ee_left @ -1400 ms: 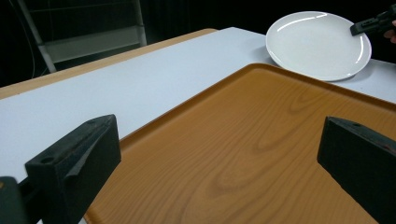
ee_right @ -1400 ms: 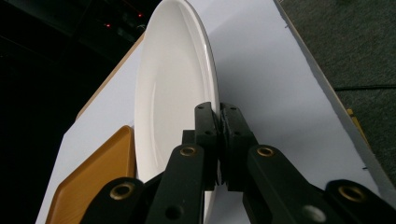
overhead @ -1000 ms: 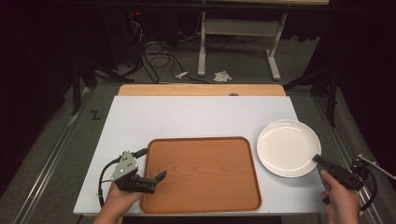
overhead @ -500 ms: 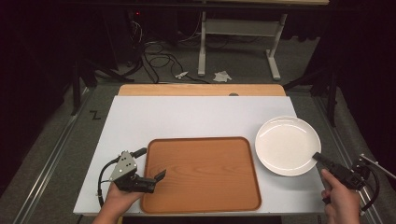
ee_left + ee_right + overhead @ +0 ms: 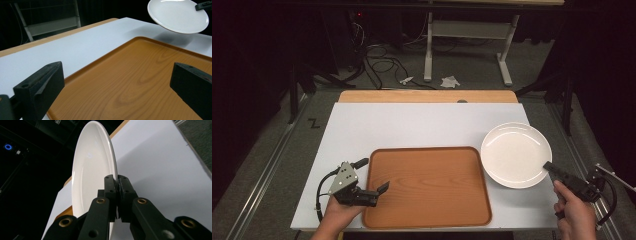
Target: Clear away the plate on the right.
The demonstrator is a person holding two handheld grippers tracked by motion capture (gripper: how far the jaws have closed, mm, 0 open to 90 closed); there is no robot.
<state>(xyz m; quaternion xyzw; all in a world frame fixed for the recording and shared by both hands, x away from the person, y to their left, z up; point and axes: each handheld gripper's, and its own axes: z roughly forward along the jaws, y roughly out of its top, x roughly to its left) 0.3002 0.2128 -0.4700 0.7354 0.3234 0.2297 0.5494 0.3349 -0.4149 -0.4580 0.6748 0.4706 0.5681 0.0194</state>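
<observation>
The right gripper (image 5: 117, 185) is clamped on the near rim of the white plate (image 5: 515, 154), its two jaws pinched tight with only the thin edge between them. From that grip the plate extends away and toward the left gripper, lifted off the white table (image 5: 412, 125); in the left gripper view it hangs tilted above its own shadow, just beyond the far corner of the wooden tray (image 5: 427, 185).

The left gripper (image 5: 379, 190) stands released, jaws wide apart and holding nothing, set over the tray's near left corner with the tray's rim below them.

The risk lies in that single edge pinch. The whole plate hangs out past the jaws, so its weight levers against a small patch of smooth glazed rim; a quick swing or a twist of the wrist could let it pivot or slide free and drop onto the table or the tray's raised rim. Carried too low, its far edge could also catch that rim.
</observation>
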